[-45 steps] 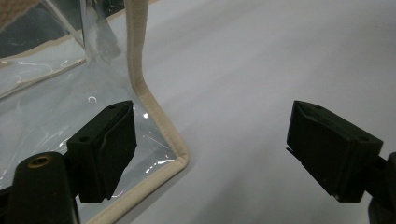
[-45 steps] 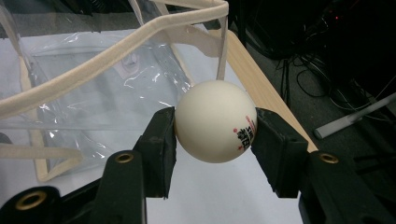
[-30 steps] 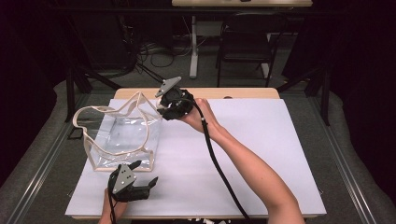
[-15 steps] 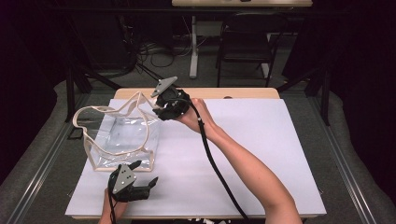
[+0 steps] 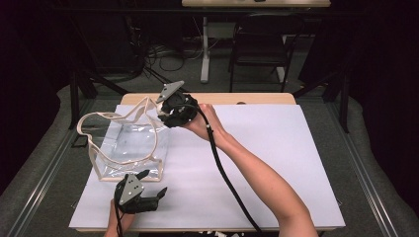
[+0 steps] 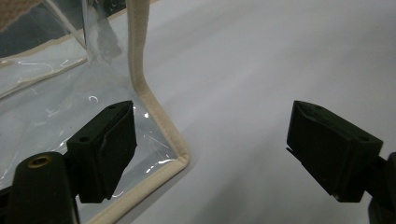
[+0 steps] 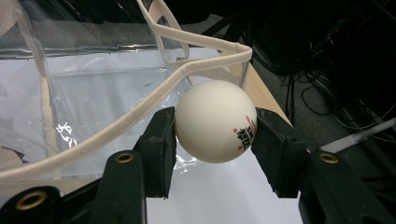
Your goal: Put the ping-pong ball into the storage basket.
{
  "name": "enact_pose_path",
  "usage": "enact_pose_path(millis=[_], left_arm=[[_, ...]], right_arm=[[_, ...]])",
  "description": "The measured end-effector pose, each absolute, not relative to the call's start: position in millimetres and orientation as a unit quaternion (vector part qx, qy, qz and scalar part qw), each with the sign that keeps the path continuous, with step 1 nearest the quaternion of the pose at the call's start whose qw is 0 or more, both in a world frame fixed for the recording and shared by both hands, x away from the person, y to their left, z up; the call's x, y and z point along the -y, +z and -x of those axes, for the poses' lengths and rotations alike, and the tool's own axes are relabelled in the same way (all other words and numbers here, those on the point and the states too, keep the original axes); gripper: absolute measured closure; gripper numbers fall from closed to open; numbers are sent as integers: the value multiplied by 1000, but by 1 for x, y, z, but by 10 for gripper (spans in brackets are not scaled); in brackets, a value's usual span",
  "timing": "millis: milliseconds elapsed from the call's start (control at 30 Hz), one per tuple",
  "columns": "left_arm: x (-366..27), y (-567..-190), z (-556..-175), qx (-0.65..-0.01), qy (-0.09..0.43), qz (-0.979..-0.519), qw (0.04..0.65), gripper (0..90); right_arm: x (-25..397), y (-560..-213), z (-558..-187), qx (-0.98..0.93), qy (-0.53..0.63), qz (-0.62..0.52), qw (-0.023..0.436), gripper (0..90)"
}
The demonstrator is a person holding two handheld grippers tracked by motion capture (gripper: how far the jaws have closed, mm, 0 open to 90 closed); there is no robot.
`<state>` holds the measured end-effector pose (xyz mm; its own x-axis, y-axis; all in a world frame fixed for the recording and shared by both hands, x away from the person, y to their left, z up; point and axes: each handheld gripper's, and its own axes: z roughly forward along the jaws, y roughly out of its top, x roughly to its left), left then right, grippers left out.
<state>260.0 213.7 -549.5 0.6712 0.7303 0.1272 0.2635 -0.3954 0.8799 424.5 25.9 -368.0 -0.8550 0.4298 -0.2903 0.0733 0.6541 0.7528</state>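
Right gripper (image 7: 212, 128) clamped on a white ball (image 7: 215, 121) — jaws pressing both sides, printed mark facing the right-hand jaw. Held up at the far corner of the clear bag (image 5: 129, 148), just outside the cream rim strap (image 7: 154, 100), which runs right in front of the ball and brushes the left-hand jaw. Left gripper (image 6: 212, 149) spread wide, nothing between the jaws, parked low at the bag's near corner (image 6: 180, 156); left-hand jaw over the clear plastic, right-hand jaw over bare white table cover (image 5: 276, 163).

Likely step: getting the ball over the rim and into the bag.

- Lift a touch first so ball and jaws clear the strap — otherwise likely to snag and drag the floppy bag along.
- Move in over the opening, past the strap, before lowering; mouth looks slumped and uneven, so aim for the widest gap.
- Left gripper worth using: pinch the near corner or edge to steady the bag.
- Lower well inside, then release gently; light ball, will bounce or roll if dropped from height.
- Keep the cable (image 5: 225, 173) off the bag.
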Motion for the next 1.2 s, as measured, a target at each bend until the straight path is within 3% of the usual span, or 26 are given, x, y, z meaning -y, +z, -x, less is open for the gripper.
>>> enact_pose_path(millis=[1200], left_arm=[[-213, -550, -260, -313, 257, -794, 453, 163]], right_arm=[[-49, -355, -409, -881, 399, -110, 229, 508]])
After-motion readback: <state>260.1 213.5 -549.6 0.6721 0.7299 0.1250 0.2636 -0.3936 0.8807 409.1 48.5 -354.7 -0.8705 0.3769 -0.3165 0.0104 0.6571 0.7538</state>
